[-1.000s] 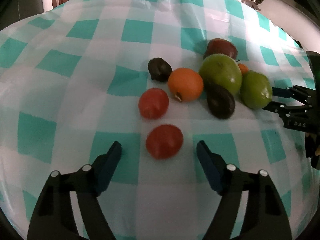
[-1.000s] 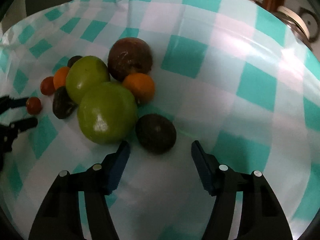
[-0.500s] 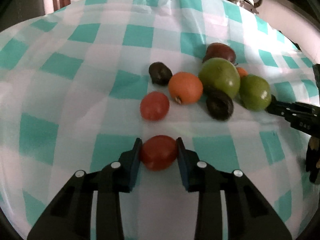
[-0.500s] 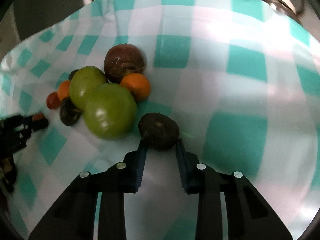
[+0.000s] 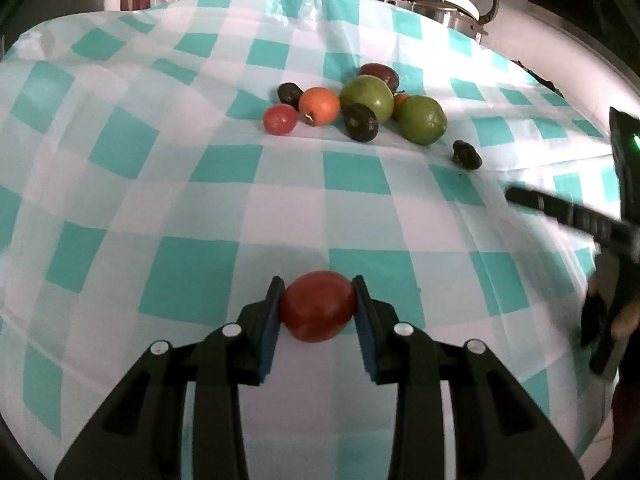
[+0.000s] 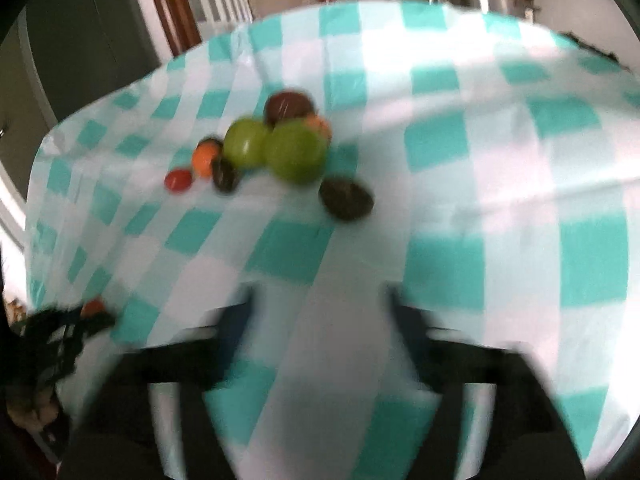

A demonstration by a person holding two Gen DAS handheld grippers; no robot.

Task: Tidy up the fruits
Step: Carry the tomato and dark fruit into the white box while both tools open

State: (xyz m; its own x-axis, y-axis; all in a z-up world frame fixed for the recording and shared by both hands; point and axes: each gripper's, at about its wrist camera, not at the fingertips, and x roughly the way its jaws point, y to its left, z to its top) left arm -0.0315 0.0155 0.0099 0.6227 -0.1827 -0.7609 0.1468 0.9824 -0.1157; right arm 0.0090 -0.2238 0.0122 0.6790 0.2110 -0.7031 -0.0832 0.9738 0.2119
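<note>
My left gripper (image 5: 318, 306) is shut on a red tomato (image 5: 318, 306), pulled back toward the near side of the table. The fruit pile sits far ahead: a second red tomato (image 5: 280, 119), an orange (image 5: 319, 106), two green fruits (image 5: 367, 97) (image 5: 422, 119), dark avocados (image 5: 361, 122) and a dark red fruit (image 5: 379, 73). A dark fruit (image 6: 346, 199) lies alone on the cloth, apart from the pile. My right gripper (image 6: 320, 320) is blurred, open and empty, well back from that dark fruit.
The table wears a teal and white checked cloth (image 5: 200, 168). A metal pot with a lid (image 5: 448, 8) stands beyond the far edge. The right gripper shows at the right edge of the left wrist view (image 5: 580, 220).
My left gripper has drawn back from the pile with the red tomato in it. My right gripper has opened, left the dark fruit on the cloth and pulled back fast.
</note>
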